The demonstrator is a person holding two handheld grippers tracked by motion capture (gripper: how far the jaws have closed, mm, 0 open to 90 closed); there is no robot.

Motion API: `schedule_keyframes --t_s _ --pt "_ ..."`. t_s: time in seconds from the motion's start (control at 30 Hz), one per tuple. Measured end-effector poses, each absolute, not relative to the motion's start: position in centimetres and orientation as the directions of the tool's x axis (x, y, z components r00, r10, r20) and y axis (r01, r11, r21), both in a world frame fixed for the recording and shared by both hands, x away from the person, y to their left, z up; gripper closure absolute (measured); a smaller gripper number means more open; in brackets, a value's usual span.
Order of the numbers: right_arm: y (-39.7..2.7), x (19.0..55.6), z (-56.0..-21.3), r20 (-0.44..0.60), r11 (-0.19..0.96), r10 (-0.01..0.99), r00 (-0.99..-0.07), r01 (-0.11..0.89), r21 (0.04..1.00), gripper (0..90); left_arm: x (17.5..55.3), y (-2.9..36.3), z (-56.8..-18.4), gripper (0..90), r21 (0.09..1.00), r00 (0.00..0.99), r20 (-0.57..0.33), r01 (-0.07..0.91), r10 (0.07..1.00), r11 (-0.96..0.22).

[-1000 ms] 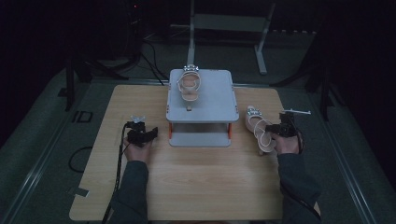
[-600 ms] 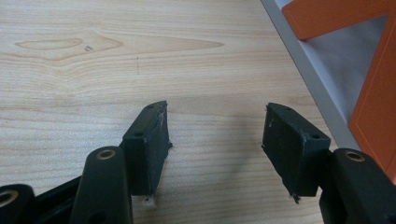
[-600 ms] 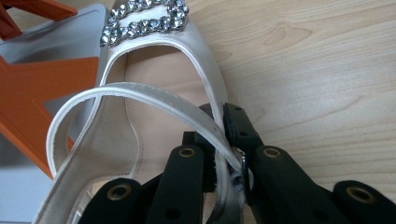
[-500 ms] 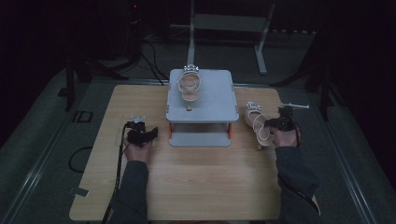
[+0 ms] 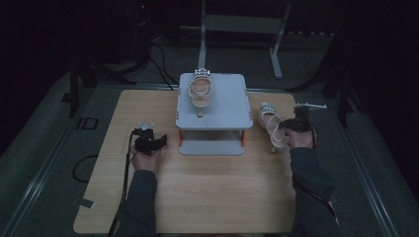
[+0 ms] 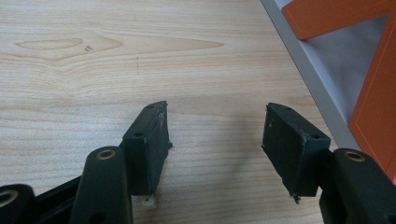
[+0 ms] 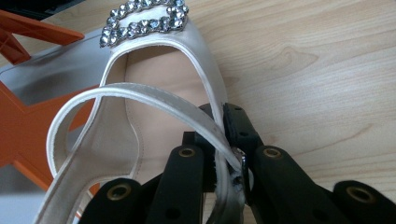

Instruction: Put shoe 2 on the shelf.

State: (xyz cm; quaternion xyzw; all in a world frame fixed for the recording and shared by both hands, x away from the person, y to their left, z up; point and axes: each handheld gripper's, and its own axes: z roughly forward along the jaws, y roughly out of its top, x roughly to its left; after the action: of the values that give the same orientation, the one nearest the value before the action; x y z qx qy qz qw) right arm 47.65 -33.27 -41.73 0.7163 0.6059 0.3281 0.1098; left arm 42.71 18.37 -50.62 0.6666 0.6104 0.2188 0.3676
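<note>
One sandal pinched by the right gripper
It's just right of the rack; left gripper sits open on the rack's left, holding nothing.

The right gripper pinches the side edge and strap of a cream sandal. Its rhinestone buckle sits at the top, above the wooden table. Orange shelf legs stand at left.
</note>
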Motion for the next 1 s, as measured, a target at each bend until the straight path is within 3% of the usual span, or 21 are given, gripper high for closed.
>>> schedule_keyframes --t_s 1.0 --pt "-33.9 48.9 -40.3 0.359 -0.269 0.931 0.07 0.797 0.542 85.7 42.7 18.3 -50.6 41.2 0.757 0.162 -0.152 0.654 0.975 0.009"
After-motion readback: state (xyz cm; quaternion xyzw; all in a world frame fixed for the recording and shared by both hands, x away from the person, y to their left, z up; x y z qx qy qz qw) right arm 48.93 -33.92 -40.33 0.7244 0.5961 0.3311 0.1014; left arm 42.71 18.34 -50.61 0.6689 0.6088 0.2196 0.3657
